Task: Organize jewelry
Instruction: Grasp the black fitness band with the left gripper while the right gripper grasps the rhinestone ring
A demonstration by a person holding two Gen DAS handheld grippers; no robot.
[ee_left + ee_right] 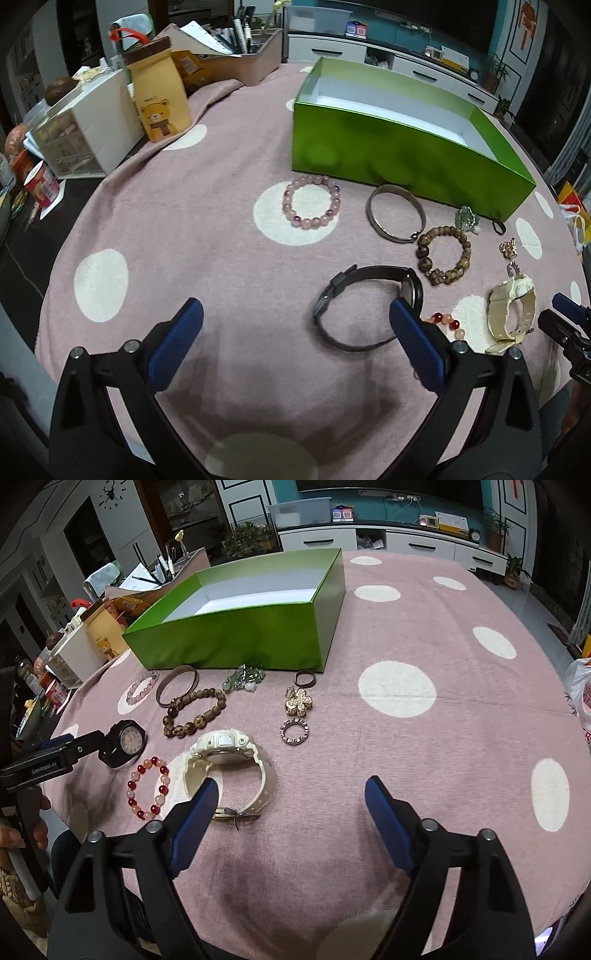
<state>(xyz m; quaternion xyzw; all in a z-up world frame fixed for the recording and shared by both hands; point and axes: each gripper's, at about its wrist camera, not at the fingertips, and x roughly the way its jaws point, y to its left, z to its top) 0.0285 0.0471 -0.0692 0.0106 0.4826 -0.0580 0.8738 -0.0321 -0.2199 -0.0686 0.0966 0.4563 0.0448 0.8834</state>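
Observation:
An empty green box (406,162) (236,635) stands on the pink dotted cloth. In front of it lie a pink bead bracelet (311,202) (141,688), a metal bangle (396,213) (177,684), a brown bead bracelet (444,256) (194,712), a black watch (369,306) (125,742), a cream watch (511,314) (229,771), a red bead bracelet (148,788), a green bead piece (243,677), a gold flower brooch (298,701) and two rings. My left gripper (295,321) is open, its right finger beside the black watch. My right gripper (291,794) is open, its left finger at the cream watch.
A bear-print bag (160,99), a white drawer unit (88,125) and a pen tray (243,55) stand at the far left of the table. A plastic bag (581,701) lies at the right edge. The right gripper shows at the left wrist view's right edge (569,325).

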